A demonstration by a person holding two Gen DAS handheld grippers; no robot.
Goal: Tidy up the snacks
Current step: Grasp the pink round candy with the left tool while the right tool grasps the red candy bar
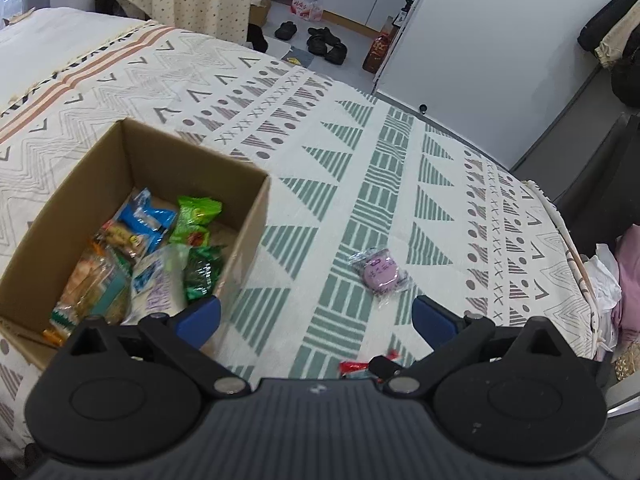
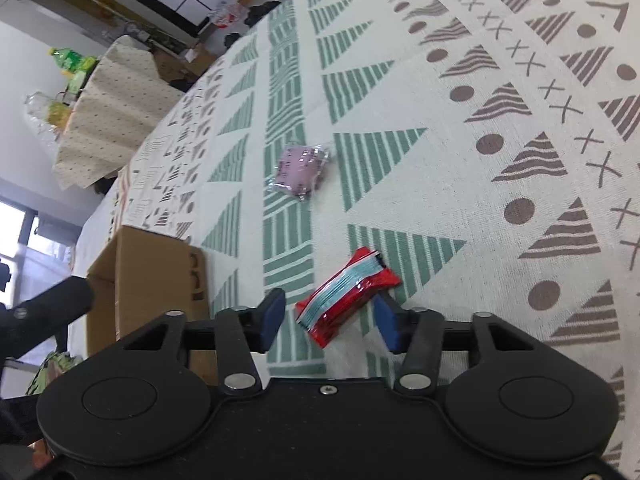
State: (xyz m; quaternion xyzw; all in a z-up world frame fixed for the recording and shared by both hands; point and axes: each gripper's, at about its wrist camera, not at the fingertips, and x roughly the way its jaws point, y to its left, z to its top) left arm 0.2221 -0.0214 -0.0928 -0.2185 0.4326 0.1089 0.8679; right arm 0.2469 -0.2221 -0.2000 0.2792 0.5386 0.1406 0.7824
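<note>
At the far left of your left wrist view you have one open cardboard box (image 1: 80, 184) standing on the patterned bedcover (image 1: 360, 184), and inside it I count about seven snack packets: one blue (image 1: 150, 220), two bright green ones close together (image 1: 196, 220), one dark green (image 1: 204, 276), one pale white packet (image 1: 156, 284), and two in orange and brown tones (image 1: 92, 284) that overlap, so the exact number there is not certain. To the right of the box, your left gripper (image 1: 316, 316) has its jaws spread wide with nothing between the two blue pads. Beyond it, one purple snack (image 1: 379, 272) in clear wrapping lies alone on a green striped band, well apart from the box. Low in the same view a small piece of one red packet (image 1: 354, 367) shows at the gripper body. In your right wrist view the box (image 2: 160, 280) is at the left, the purple snack (image 2: 302, 166) lies further away, and the red packet (image 2: 348, 294) lies slanted on the cover between the pads of your right gripper (image 2: 330, 320). These jaws are partly apart; the right pad looks touching the packet, the left pad stands clear of it, so it is not pinched.
</note>
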